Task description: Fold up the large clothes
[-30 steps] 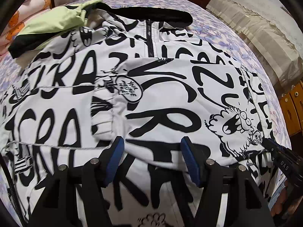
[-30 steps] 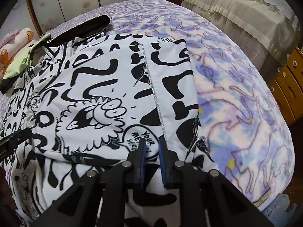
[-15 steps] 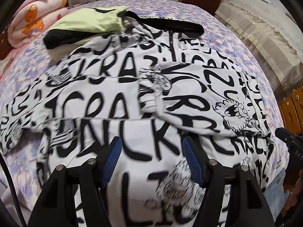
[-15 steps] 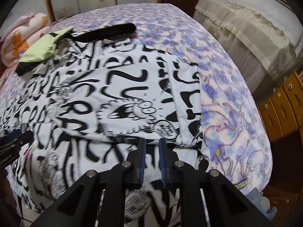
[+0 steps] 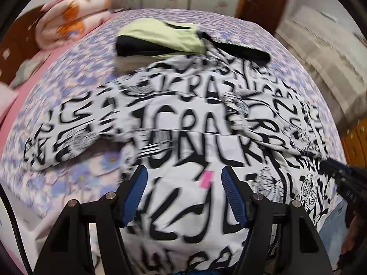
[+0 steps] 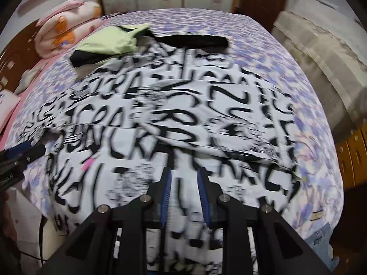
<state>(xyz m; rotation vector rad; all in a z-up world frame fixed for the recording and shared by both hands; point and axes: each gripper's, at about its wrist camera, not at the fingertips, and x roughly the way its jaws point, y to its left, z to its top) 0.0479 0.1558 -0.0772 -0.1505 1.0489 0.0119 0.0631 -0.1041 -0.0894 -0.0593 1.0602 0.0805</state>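
The white jacket with black graffiti lettering (image 5: 190,137) lies spread over the purple floral bedspread (image 6: 298,73), filling the frame's centre, its lime-green hood (image 6: 110,40) at upper left. The left tool (image 5: 182,192) gapes wide, holding nothing; the right tool (image 6: 183,194) stands narrowly parted above the hem

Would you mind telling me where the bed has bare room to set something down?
Bare bedspread lies between the printed jacket and the bed's right edge, also beyond the black collar. On the left, a strip below the pink bedding. The middle is crowded, with the green hood.
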